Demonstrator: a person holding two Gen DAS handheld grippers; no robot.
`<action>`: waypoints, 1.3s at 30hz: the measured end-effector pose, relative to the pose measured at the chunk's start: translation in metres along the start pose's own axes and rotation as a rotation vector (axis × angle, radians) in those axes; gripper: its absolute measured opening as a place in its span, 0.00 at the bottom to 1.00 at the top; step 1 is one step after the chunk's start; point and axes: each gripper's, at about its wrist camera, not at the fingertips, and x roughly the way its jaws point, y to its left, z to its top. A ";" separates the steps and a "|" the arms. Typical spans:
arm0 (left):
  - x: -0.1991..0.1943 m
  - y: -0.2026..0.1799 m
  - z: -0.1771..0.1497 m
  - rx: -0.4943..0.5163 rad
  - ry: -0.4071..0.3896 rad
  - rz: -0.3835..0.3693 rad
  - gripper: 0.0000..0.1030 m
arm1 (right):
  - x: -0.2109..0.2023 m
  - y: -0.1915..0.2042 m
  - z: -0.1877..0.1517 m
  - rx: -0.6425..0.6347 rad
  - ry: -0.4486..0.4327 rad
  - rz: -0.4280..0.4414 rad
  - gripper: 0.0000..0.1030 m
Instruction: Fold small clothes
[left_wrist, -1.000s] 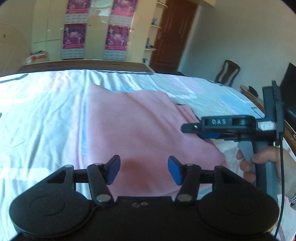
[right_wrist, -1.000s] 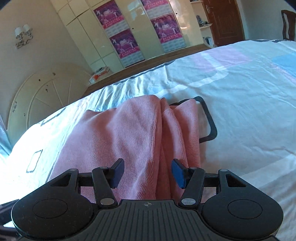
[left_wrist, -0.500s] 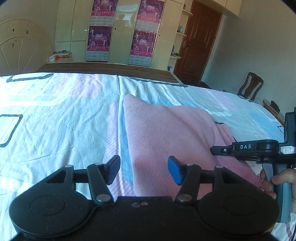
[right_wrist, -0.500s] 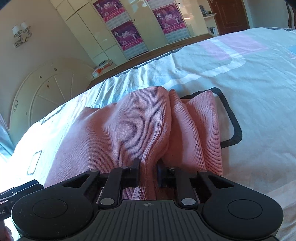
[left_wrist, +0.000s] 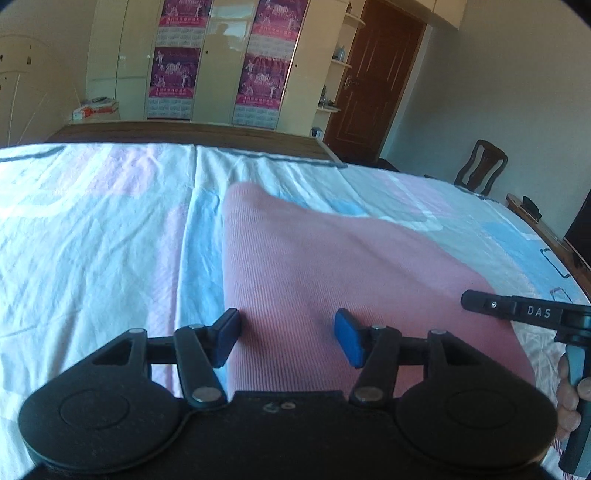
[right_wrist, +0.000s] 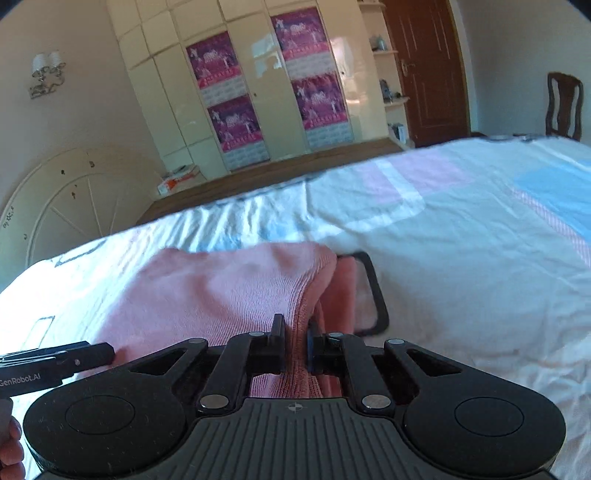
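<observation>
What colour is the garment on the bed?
Pink, finely ribbed knit garment; clearest in the left wrist view.

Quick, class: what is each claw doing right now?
Left claw: open, holding nothing, over the pink garment.
Right claw: just closed, pinching the pink garment's edge.

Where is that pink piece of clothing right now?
The pink garment lies spread on the bed sheet, right in front of both cameras. The right gripper pinches a fold at its near edge; the open left gripper hovers over its left edge.
</observation>
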 end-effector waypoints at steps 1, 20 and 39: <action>0.003 0.000 -0.004 0.001 0.009 0.008 0.56 | 0.006 -0.004 -0.005 0.012 0.028 -0.012 0.09; -0.022 0.006 -0.041 0.071 0.160 -0.028 0.62 | -0.059 -0.020 -0.030 0.114 0.122 0.059 0.27; -0.042 0.013 -0.030 -0.004 0.127 -0.045 0.46 | -0.064 -0.015 -0.043 0.087 0.178 0.039 0.10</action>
